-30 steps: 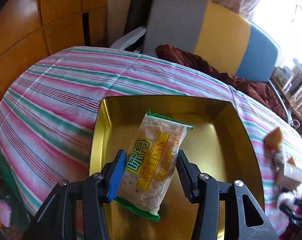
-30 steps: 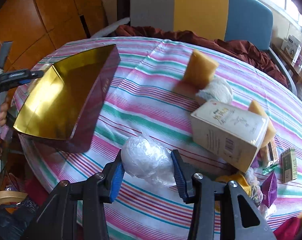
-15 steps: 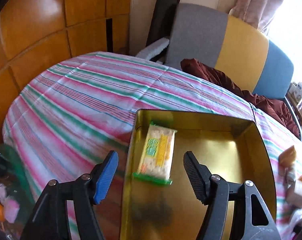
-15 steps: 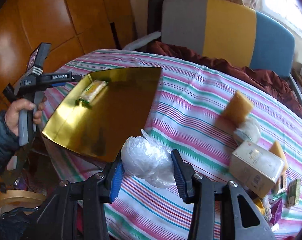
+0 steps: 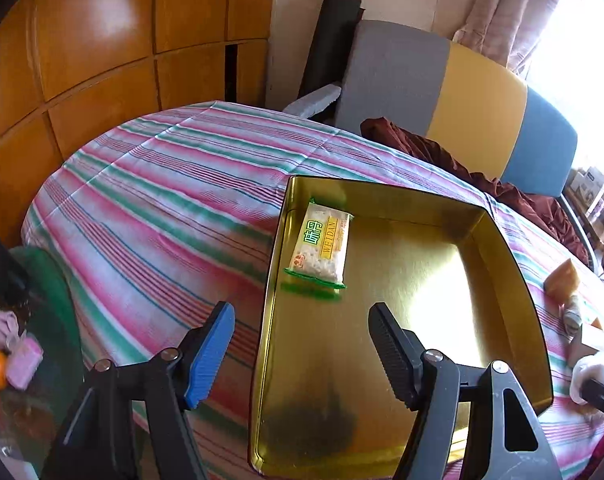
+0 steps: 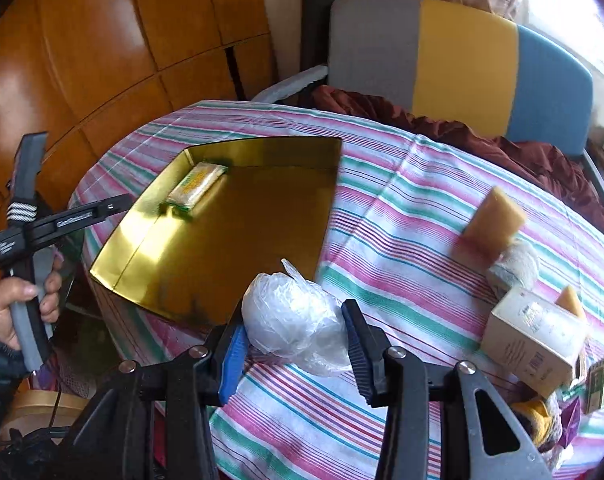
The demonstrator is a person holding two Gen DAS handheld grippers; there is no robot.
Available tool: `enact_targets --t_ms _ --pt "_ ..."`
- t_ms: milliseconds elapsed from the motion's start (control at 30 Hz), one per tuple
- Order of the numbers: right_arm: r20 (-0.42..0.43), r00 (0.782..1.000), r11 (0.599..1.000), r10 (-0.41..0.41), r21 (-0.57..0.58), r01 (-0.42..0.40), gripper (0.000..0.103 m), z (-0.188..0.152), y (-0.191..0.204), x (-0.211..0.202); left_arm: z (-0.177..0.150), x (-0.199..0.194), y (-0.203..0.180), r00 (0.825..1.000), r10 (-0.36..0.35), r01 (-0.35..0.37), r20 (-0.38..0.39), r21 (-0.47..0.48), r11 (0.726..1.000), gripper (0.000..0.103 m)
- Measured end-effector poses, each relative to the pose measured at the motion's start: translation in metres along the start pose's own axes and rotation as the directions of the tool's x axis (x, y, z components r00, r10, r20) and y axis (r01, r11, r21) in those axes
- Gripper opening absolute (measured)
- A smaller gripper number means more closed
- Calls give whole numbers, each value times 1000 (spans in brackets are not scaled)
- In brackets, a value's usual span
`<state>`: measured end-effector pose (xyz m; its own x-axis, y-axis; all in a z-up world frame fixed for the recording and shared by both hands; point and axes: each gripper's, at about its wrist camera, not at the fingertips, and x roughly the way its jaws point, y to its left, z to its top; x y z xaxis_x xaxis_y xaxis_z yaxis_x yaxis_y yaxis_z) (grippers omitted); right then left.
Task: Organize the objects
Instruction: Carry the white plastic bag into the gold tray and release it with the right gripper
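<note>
Right tongs (image 6: 294, 330) clamp one plastic bag (image 6: 292, 320); left tongs (image 5: 302, 328) gape empty above one snack packet (image 5: 320, 246) in one gold tray (image 5: 502, 256).

The counter (image 6: 382, 216) is round and covered by a cloth striped in pink, green and white; a shallow gold tray (image 6: 238, 248) lies on it near the left edge, its near corner reaching past the rim; toward the right edge lie an orange sponge block (image 6: 494, 220), a pale fluffy bundle (image 6: 518, 264) just beside it, a cream carton (image 6: 534, 336) and, at the near right edge, a cluster of small packets (image 6: 598, 380).
</note>
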<state>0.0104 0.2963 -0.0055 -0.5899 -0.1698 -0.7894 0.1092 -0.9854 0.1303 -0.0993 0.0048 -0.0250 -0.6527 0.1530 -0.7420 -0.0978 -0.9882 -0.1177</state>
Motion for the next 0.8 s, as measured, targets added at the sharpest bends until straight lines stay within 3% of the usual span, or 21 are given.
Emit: enact_targets --t_ms 100,300,467,633,800 --pt "-26 998 998 -53 42 54 45 -10 -14 6 -7 -9 -2 1000 0 0 17 6 1000 70" --pt "-164 977 974 -137 156 162 45 -39 -45 39 -22 -21 -9 999 22 -24 31 50 998 73" --pt "-141 977 967 -163 173 186 44 -33 -44 34 -29 -30 -7 998 43 -46 48 69 997 75" --pt "-50 996 987 -76 138 83 44 0 -20 15 -34 -34 2 998 52 -54 43 55 997 76" --pt "-52 997 998 48 48 -46 44 35 30 30 -36 -41 19 998 52 -53 44 14 999 80"
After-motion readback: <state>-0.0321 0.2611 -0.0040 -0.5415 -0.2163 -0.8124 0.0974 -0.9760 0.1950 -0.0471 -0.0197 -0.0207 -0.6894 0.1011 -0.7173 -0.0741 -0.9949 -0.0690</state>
